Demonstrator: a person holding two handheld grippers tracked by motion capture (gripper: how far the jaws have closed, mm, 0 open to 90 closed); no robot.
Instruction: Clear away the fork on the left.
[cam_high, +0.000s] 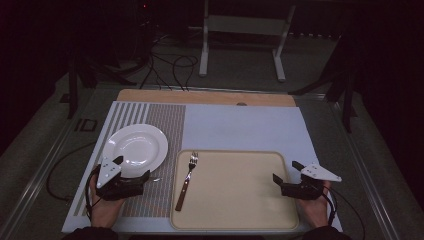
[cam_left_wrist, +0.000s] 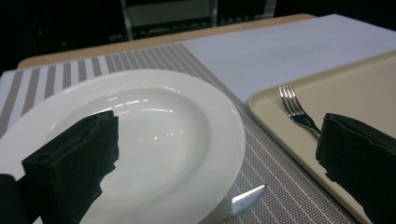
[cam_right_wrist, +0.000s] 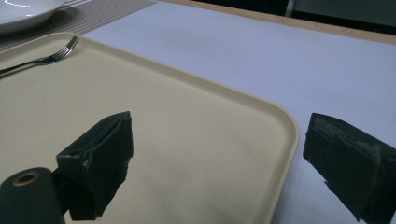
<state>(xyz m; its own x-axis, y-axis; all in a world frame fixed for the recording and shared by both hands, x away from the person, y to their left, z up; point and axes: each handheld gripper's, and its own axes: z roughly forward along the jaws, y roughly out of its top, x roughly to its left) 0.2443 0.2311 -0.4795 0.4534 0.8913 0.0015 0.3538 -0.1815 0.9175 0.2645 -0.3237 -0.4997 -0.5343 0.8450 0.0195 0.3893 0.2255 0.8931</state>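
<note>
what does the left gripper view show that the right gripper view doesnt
The left gripper view alone shows the whole bowl of the white plate, a shiny metal piece poking out by the plate's near rim, the striped part of the placemat, and the left gripper with its jaws apart.

The right gripper view alone shows the tray's near right corner, the bare pale cloth beyond it, and the right gripper with its jaws open astride that corner.

Both show the fork lying on the beige tray, some of the plate and the woven placemat.
</note>
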